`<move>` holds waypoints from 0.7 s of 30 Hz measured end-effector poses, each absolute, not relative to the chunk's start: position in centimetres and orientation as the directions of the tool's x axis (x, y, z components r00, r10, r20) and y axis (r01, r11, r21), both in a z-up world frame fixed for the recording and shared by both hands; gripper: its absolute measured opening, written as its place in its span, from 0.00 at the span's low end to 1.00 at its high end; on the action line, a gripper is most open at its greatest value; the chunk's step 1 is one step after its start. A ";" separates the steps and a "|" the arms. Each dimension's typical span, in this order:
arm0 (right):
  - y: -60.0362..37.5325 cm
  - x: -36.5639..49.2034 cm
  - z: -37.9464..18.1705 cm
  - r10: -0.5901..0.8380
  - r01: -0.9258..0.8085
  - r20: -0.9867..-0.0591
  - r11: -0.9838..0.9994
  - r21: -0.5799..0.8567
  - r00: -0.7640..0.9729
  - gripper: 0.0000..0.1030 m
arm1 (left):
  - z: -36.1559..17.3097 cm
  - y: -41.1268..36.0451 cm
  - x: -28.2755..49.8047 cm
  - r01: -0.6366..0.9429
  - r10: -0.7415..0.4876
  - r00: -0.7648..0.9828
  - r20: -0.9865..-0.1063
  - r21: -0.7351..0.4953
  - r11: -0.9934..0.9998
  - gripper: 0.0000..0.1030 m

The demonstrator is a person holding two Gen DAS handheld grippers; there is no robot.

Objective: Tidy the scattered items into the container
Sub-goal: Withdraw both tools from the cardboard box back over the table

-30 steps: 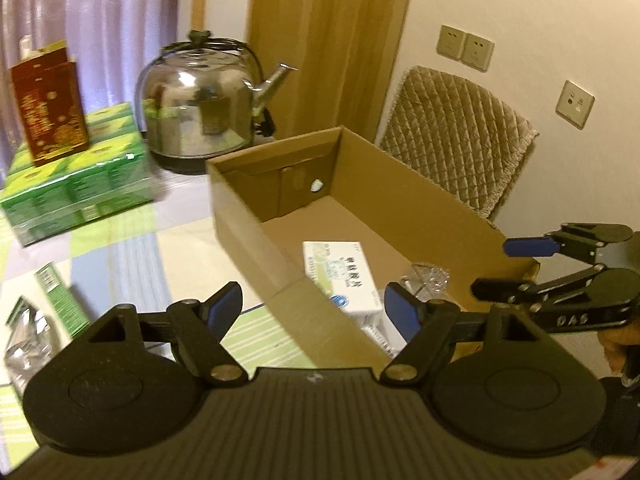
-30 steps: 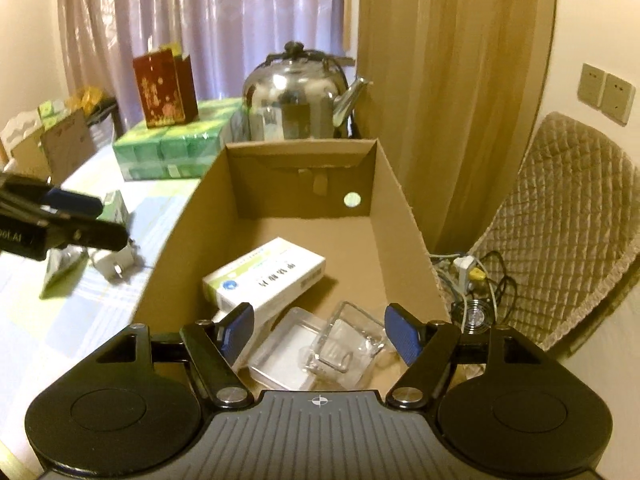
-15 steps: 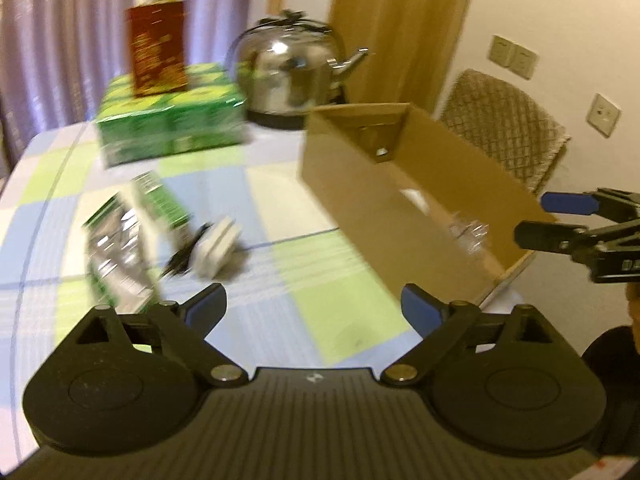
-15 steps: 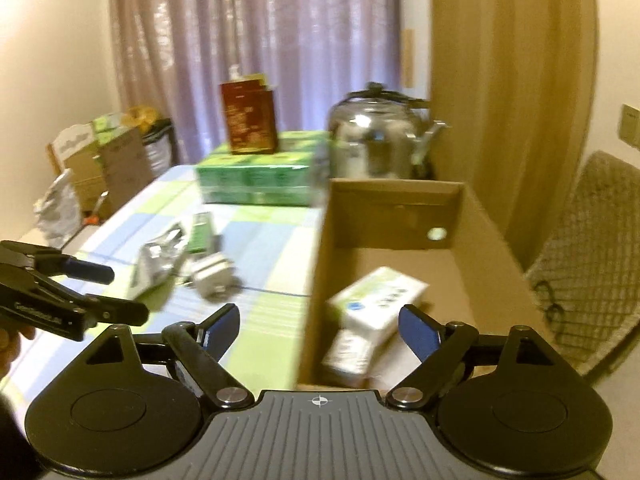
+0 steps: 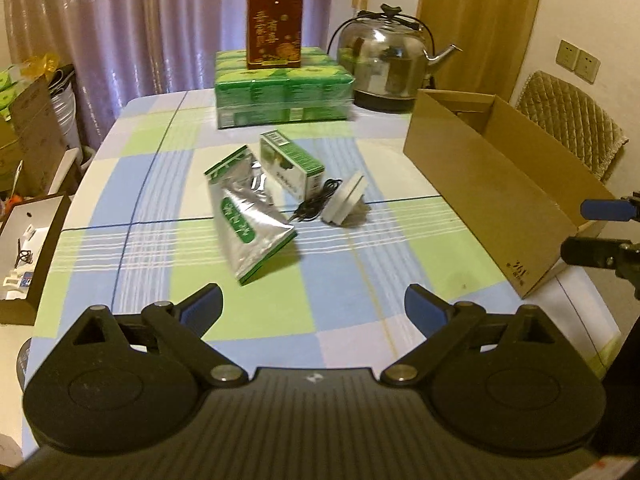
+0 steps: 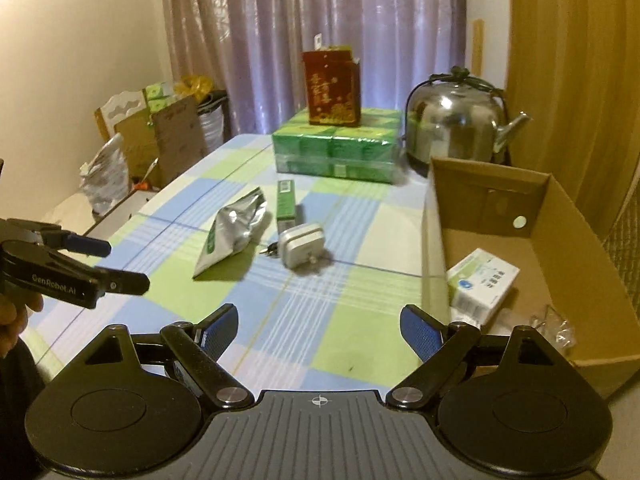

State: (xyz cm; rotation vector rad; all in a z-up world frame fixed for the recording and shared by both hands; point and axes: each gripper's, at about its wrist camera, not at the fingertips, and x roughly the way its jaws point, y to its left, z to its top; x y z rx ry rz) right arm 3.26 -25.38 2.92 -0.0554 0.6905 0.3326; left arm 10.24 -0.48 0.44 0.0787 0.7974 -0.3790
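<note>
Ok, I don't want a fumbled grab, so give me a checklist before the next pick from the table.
1. Left tongs open and empty: ok.
2. Right tongs open and empty: ok.
3. Loose items in view: ok. Foil pouch, green box and white charger lie together mid-table.
4. Charger's black cable free of the pouch: cannot tell; its end lies at the pouch's corner.
5. Room in the cardboard box: ok. It holds a white carton and clear plastic, with bare floor behind.
6. Path to the pouch free: ok.
</note>
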 end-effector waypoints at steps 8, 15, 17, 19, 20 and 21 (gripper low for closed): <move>-24.3 3.7 2.5 0.285 -0.341 -0.650 0.939 0.042 0.705 0.83 | -0.3 0.9 10.6 0.340 -0.295 0.634 -0.715 -0.085 0.937 0.93; -23.2 4.8 1.6 0.290 -0.358 -0.669 0.933 0.037 0.684 0.83 | -1.3 1.3 11.8 0.331 -0.289 0.619 -0.730 -0.092 0.939 0.94; -22.8 5.2 1.4 0.293 -0.365 -0.674 0.930 0.036 0.679 0.83 | -1.7 1.4 12.2 0.327 -0.285 0.614 -0.736 -0.091 0.941 0.93; -22.6 5.7 1.0 0.296 -0.371 -0.678 0.928 0.038 0.673 0.84 | -2.0 1.4 12.7 0.325 -0.280 0.609 -0.742 -0.088 0.942 0.93; -22.5 6.0 0.9 0.298 -0.372 -0.681 0.927 0.039 0.669 0.84 | -2.1 1.5 12.9 0.324 -0.278 0.608 -0.744 -0.087 0.942 0.93; -22.4 6.2 0.7 0.299 -0.374 -0.684 0.926 0.040 0.666 0.84 | -2.3 1.5 13.1 0.323 -0.276 0.606 -0.746 -0.086 0.942 0.93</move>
